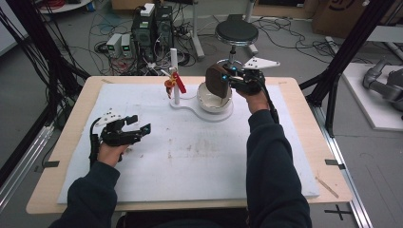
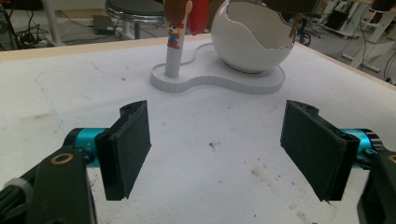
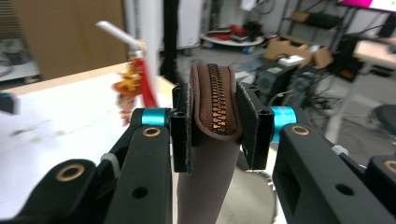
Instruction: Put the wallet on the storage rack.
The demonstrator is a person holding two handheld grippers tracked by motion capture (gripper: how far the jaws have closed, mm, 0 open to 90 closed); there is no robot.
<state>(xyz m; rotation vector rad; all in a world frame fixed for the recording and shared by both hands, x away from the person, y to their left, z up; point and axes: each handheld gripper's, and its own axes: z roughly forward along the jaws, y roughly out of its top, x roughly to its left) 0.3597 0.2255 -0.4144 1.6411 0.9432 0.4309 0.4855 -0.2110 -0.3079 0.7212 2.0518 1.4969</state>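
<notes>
My right gripper (image 1: 227,78) is shut on a brown zippered pouch (image 1: 217,80) and holds it above the white bowl (image 1: 214,99). In the right gripper view the pouch (image 3: 215,116) stands edge-on between the two pads, its brass zipper facing the camera. A white post (image 1: 175,76) rises from the same white base (image 1: 209,114) as the bowl, with a red and orange charm (image 1: 174,83) hanging on it. My left gripper (image 1: 141,124) rests low over the white mat at the left, jaws wide apart and empty. The left gripper view shows the bowl (image 2: 252,42) and post (image 2: 173,51) ahead.
A white mat (image 1: 190,152) covers the wooden table (image 1: 66,142). Behind the table stand a black stool (image 1: 236,32), computer cases (image 1: 152,28) and loose cables on the floor. Black frame legs (image 1: 342,61) rise at both sides.
</notes>
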